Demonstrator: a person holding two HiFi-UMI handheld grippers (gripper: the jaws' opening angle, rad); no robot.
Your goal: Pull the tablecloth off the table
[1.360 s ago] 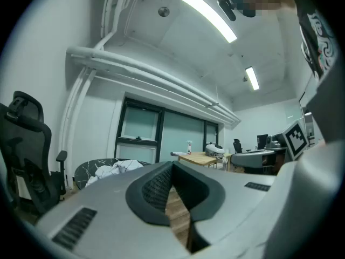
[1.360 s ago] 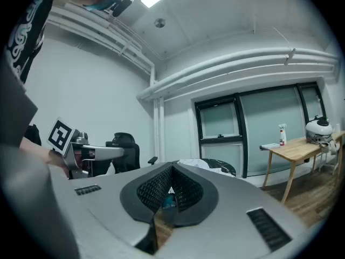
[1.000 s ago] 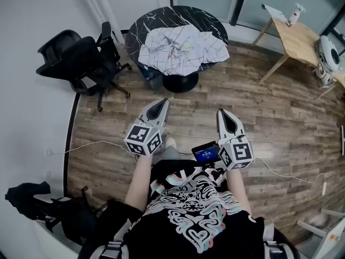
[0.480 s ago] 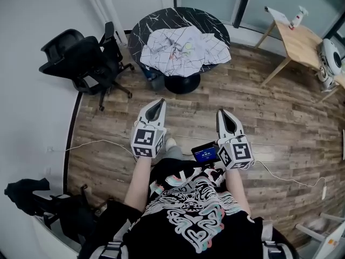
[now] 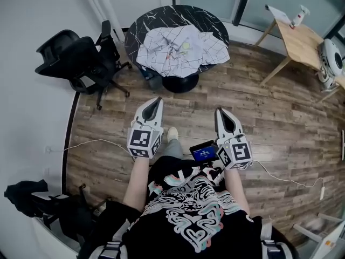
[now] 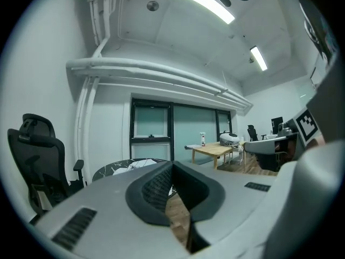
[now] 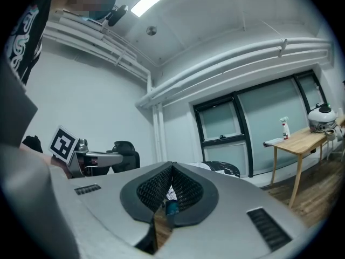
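Observation:
A white tablecloth (image 5: 180, 48) with a thin dark grid lies crumpled over the near side of a round black marble table (image 5: 156, 21) across the room. Its right corner hangs past the table's edge. My left gripper (image 5: 158, 100) and right gripper (image 5: 219, 111) are held side by side in front of the person, well short of the table, both pointing toward it. Both are shut with nothing between the jaws. In the left gripper view the table (image 6: 116, 170) shows low behind the jaws, and in the right gripper view its top (image 7: 223, 169) peeks just over them.
A black office chair (image 5: 81, 58) stands left of the table by the wall. A light wooden table (image 5: 296, 39) with a spray bottle stands at the far right. A white cable (image 5: 91, 143) runs across the wood floor near the person's feet. Dark gear (image 5: 32, 196) lies at the lower left.
Both grippers have stayed shut and side by side. The view has shifted slightly and the left gripper has shifted a little; the tablecloth has not moved.

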